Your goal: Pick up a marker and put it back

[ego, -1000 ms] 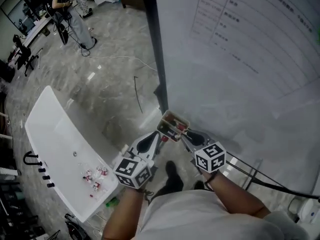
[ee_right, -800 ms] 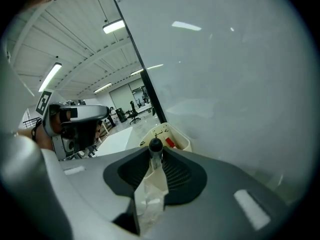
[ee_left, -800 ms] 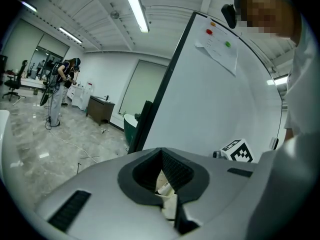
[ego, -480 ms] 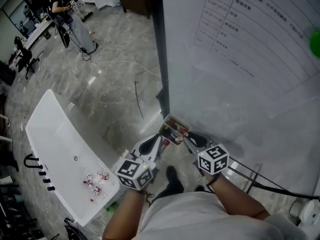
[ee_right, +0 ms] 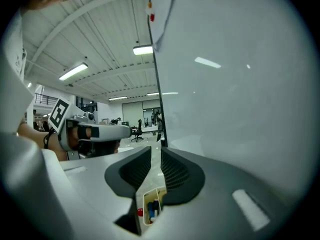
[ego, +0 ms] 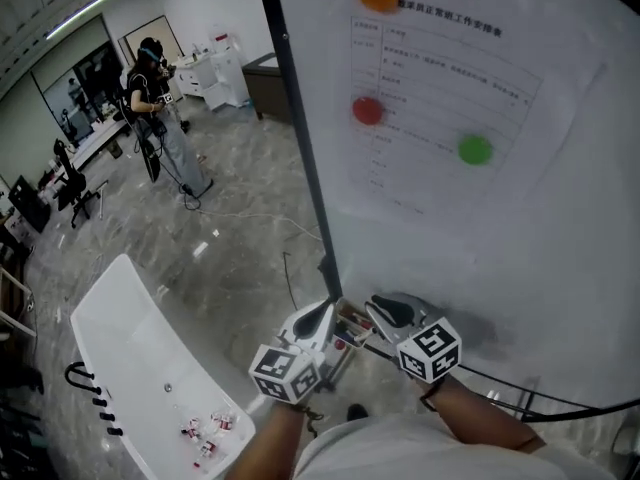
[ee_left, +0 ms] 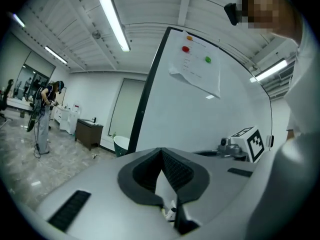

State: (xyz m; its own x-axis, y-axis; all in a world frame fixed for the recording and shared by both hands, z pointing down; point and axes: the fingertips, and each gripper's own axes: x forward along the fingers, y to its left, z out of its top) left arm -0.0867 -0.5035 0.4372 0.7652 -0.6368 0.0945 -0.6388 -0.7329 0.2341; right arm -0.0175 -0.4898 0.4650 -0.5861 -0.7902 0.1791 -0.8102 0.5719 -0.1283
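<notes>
Grey right jaws: the right gripper (ee_right: 156, 154) stands part open and is closing, with nothing between the pads.
Marker tray: the tray (ee_right: 144, 196) shows through that gap, below and just ahead of the jaws.
Markers: the red, blue and dark markers (ee_right: 151, 209) lie inside the tray, their long axes apparently in line with the gap.
Left jaws: the left gripper (ee_left: 161, 156) has its tips together and empty, at the tray's far side.
Judgement: the right gripper is better aligned.
</notes>
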